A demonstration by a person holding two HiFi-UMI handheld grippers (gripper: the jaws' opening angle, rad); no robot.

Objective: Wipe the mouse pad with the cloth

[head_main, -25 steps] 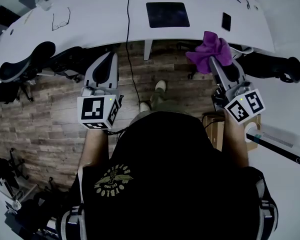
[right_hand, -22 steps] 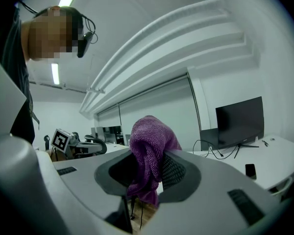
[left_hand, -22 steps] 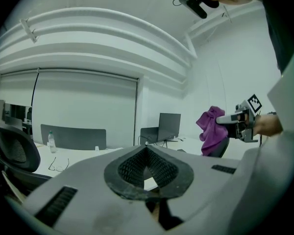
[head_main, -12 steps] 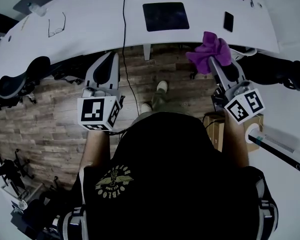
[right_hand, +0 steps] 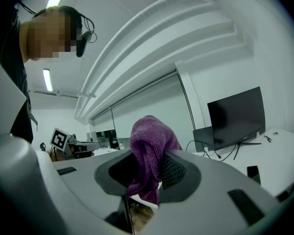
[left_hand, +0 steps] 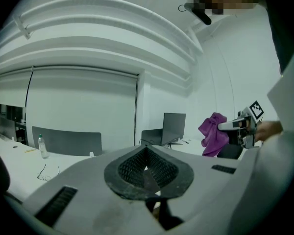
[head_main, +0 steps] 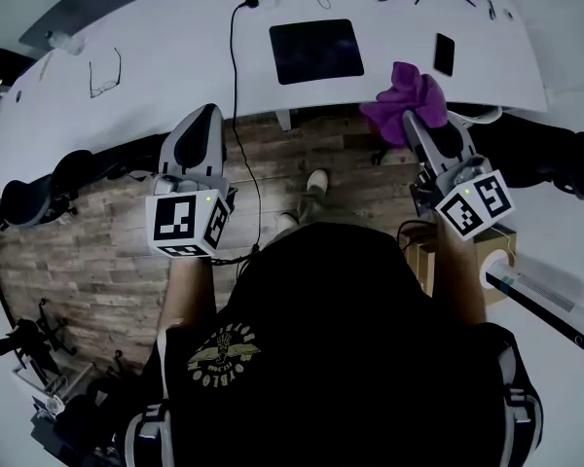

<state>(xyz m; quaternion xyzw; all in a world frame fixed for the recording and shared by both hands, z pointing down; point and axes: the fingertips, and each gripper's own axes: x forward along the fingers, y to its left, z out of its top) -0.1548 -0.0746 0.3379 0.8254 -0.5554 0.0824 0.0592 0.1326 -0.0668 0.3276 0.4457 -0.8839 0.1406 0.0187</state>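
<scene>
Closer than a second ago, the desk [head_main: 175, 56] now sits lower in the head view, and both grippers reach its near edge. At the left, the left gripper [head_main: 203, 117] is pressed together on nothing, its ribbed pads meeting. Ahead, between the two grippers, the dark mouse pad [head_main: 316, 52] lies flat on the desk, its slightly longer side running across. At the right, the right gripper [head_main: 416, 125] pinches the purple cloth [head_main: 404, 95], which bunches above its jaws and hangs below them. The pad lies forward and to the left of that gripper, the nearer of the two, so the reach probably goes that way. Only the head view shows the pad. Both gripper views look over it, and the left one catches the cloth from the side.
</scene>
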